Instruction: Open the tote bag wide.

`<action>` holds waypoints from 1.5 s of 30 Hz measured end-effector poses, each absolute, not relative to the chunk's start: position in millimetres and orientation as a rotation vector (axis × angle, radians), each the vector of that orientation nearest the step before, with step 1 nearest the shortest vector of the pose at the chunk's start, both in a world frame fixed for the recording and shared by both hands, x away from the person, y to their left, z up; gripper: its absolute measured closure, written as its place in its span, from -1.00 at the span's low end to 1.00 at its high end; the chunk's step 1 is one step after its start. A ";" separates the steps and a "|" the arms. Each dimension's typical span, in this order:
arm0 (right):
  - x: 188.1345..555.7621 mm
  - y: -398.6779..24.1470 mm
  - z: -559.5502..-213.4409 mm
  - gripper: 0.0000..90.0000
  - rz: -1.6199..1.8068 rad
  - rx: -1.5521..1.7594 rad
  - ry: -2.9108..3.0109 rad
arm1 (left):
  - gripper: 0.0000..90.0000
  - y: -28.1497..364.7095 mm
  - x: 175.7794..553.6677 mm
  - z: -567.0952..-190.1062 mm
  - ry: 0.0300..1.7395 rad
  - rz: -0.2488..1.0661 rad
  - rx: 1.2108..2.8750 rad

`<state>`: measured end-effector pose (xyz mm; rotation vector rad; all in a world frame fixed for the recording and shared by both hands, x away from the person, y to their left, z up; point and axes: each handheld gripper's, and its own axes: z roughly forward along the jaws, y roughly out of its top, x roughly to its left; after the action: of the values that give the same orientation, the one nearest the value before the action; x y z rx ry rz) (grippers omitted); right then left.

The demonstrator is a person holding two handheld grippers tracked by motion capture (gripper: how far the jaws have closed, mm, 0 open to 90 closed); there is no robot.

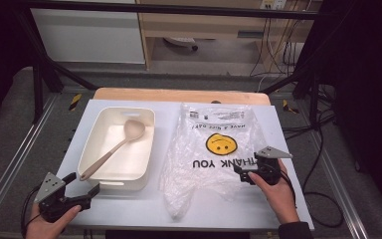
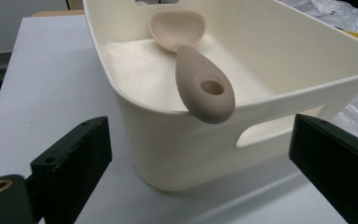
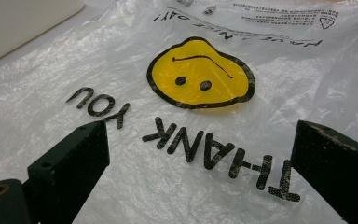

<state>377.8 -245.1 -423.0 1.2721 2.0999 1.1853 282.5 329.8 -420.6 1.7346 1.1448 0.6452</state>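
The spoon (image 1: pixel 113 151) is lying slantwise in the cream tub (image 1: pixel 90 144), its bowl up toward one o'clock against the far inner wall and its handle running down to seven o'clock, where the rounded end with the hanging hole is propping on the near rim and poking just past it. In the left gripper view that handle end (image 2: pixel 206 91) is sitting dead ahead between the two black jaws, a little beyond them and untouched. The left gripper (image 1: pixel 82 188) is hovering just off the tub's near-left corner, at about seven o'clock from it, jaws standing wide with nothing between them. At three o'clock from the tub, the clear plastic bag (image 1: pixel 214 149) with the yellow smiley and upside-down "THANK YOU" print is lying flat on the white table (image 1: pixel 288 199). The right gripper (image 1: pixel 242 173) is resting at the bag's near-right edge, jaws likewise wide and gripping nothing, the film spread out beneath and ahead of them. By my reading this is the opening approach: neither tool is gripping yet. The next move is likely calling for the left jaws to advance, straddle the handle end and close, while the right jaws are pinching a bag edge to open it.
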 end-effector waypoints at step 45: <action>384.2 -211.5 -414.0 -0.78 1.150 1.216 2.135 | -0.88 333.6 281.5 -420.2 1.155 0.642 1.713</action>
<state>384.2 -211.5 -414.0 1.2161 2.1352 1.1502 281.5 333.6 -420.2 1.7134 1.1555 0.6423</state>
